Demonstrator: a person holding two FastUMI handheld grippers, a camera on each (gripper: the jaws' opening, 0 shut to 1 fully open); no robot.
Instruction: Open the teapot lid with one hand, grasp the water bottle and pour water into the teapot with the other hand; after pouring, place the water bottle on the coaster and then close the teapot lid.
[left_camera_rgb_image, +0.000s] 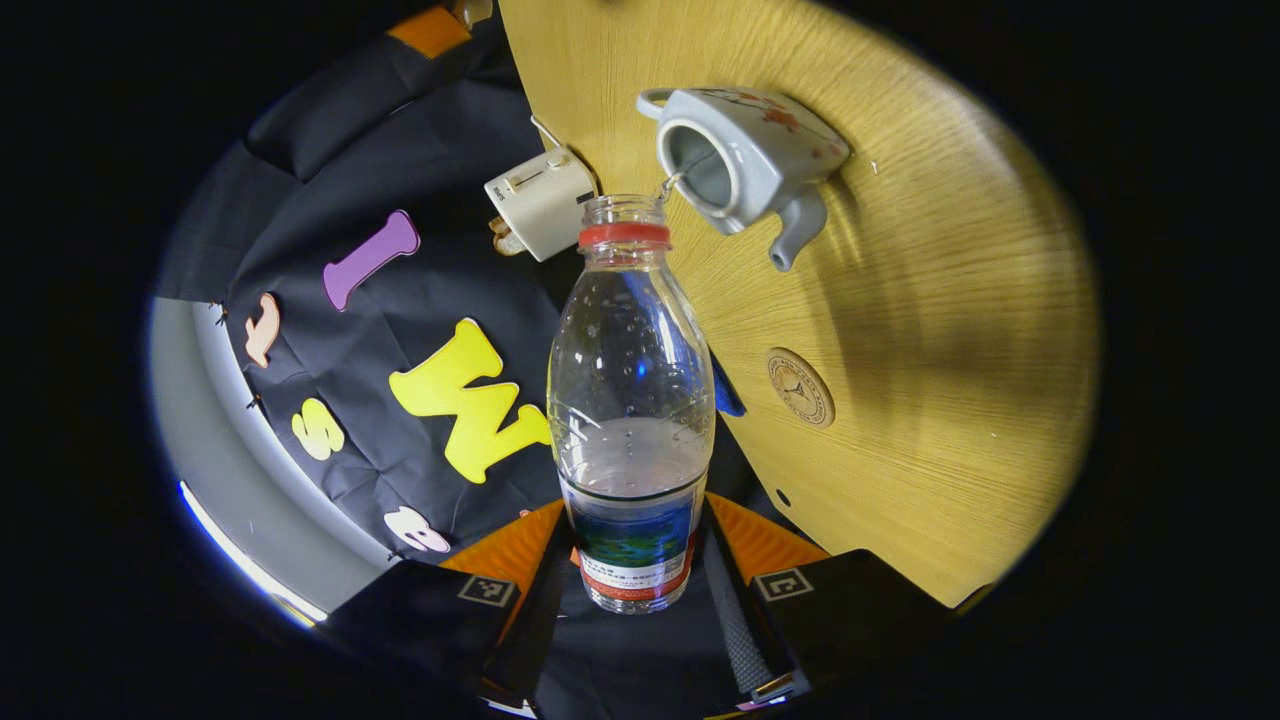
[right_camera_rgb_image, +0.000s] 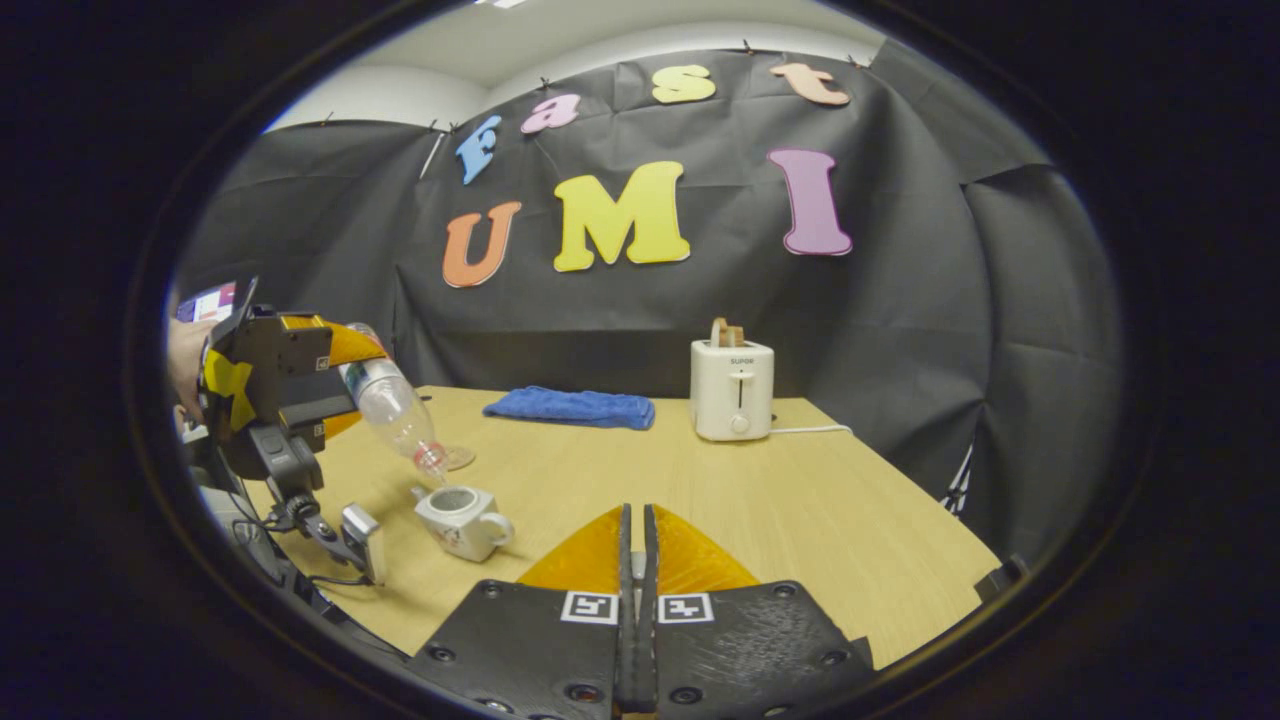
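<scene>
Clear plastic, the water bottle (left_camera_rgb_image: 631, 400) sits clamped between the left gripper (left_camera_rgb_image: 632, 560) fingers, tipped so its uncapped mouth hangs just over the open teapot (left_camera_rgb_image: 745, 160) on the wooden table (left_camera_rgb_image: 950, 350); a thin stream runs into the pot. The round coaster (left_camera_rgb_image: 800, 387) lies nearby on the table. The right gripper (right_camera_rgb_image: 636, 560) hovers above the table, jaws closed together, with a small dark thing I cannot identify between them.

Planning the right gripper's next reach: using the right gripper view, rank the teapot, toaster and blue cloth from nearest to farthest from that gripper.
1. Teapot: lidless, ahead to the left of the right gripper.
2. Toaster: farther back, slightly right.
3. Blue cloth: back edge, by the wall; close to the toaster's depth, so that order is uncertain.
</scene>
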